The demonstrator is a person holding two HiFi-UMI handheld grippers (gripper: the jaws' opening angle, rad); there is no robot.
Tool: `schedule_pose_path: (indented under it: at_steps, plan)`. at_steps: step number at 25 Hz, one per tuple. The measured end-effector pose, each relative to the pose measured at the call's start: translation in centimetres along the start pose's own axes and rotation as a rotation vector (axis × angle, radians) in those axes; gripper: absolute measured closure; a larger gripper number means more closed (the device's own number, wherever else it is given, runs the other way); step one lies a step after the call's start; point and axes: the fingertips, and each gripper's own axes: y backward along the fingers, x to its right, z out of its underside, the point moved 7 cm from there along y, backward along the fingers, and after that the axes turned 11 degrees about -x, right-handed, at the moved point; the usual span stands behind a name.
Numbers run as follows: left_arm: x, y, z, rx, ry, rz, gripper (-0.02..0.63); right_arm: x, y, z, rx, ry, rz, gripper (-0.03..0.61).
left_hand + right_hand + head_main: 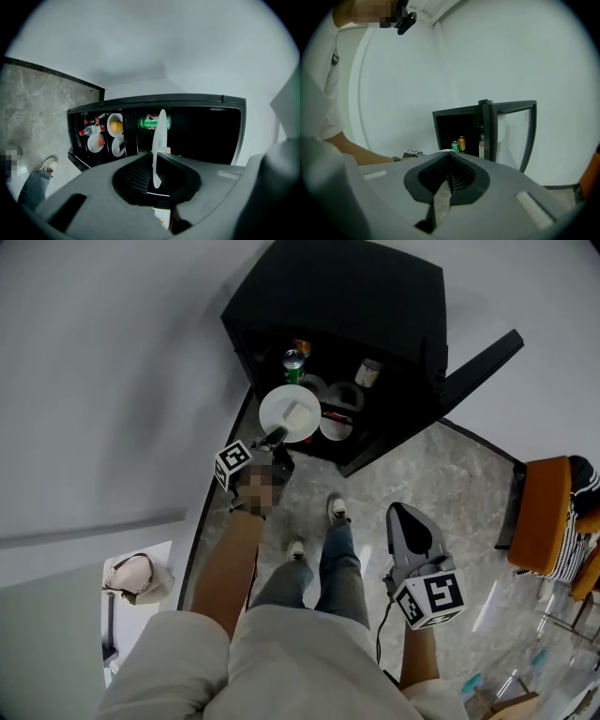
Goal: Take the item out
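Left tongs [277,436] pinch the white plate [290,412] by its rim, edge-on between the pads, so it comes level out of the open black fridge [375,296]. It now sits just outside. Right tongs [404,510] hang shut, empty. Inside stand a green can [293,365], a jar [367,372] and bowls [336,427].

We're looking down on a room w/ plain white walls [103,352] taking up 9 to 1 o'clock. A grey marble-look floor [441,474] is spreading from ctr twd 5 o'clock and catching pale glare streaks. A black skirting strip [194,549] is running along the wall's foot at approx. 8 o'clock. A black mini fridge [356,287] is standing at 12 o'clock against the wall, its door [480,360] hanging open twd 2 o'clock. An orange chair [539,512] is sitting at 3 o'clock.
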Motion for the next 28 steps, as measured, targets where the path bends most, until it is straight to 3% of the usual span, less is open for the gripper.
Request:
schedule_pose_path:
  at_steps: [7, 15, 23, 28]
  plan:
    - [3.1, 6.6, 1.0, 0.032, -0.014, 0.008, 0.594, -2.3, -0.4, -1.6, 0.036, 0.020, -0.019, 0.571]
    - [7.7, 11.9, 4.7, 0.046, -0.031, 0.083, 0.594, -5.7, -1.4, -3.3, 0.073, 0.039, -0.050, 0.571]
    - [12.8, 16.7, 8.0, 0.058, -0.114, 0.097, 0.594, -8.4, -1.4, -5.0, 0.105, 0.052, -0.081, 0.571]
    - [15.1, 18.9, 11.1, 0.012, -0.133, 0.124, 0.594, -10.2, -0.7, -5.8, 0.122, 0.061, -0.087, 0.571]
